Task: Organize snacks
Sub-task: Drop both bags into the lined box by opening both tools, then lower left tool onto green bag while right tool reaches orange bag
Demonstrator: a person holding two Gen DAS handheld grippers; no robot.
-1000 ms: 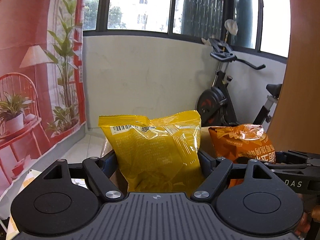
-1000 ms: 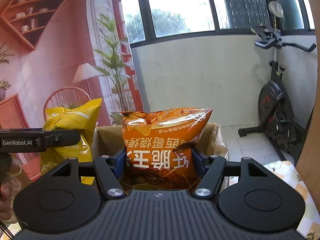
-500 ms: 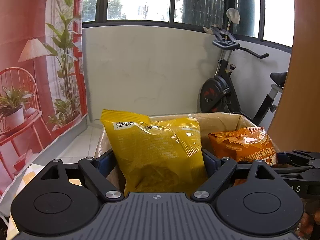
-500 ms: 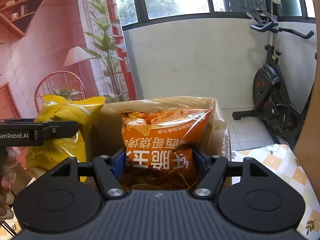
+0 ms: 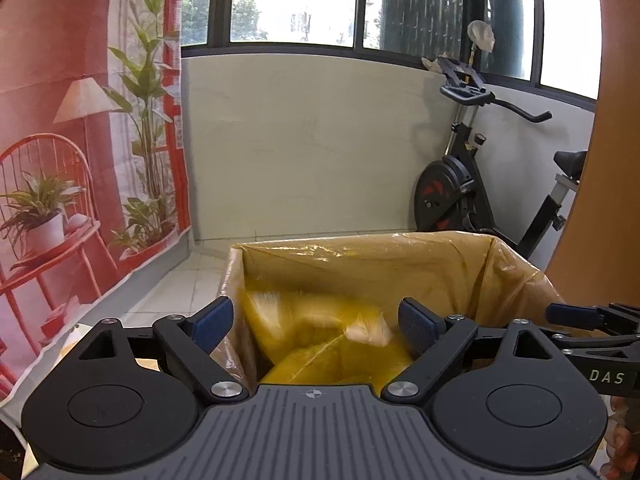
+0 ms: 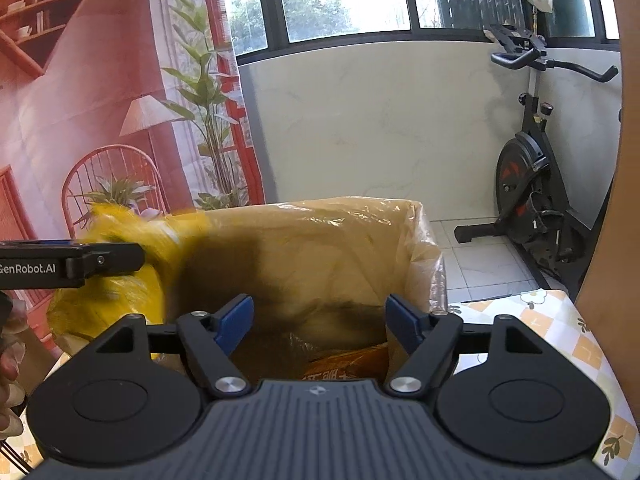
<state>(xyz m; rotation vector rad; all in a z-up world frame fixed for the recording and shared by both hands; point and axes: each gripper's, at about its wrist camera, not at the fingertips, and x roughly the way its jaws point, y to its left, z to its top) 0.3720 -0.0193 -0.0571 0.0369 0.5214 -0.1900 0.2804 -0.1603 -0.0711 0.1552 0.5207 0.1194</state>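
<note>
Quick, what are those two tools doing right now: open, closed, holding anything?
Left tool: open, empty; the blurred yellow plastic snack bag is falling free into the plastic-lined cardboard box.
Right tool: open, empty; the orange snack bag lies in the box.

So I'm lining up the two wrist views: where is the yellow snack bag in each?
Left wrist: the yellow snack bag, blurred, sits low centre between the open left tool fingers, inside the lined box.
Right wrist: yellow snack bag at left edge, behind the other tool's finger.
Shared landmark: the exercise bike.
</note>
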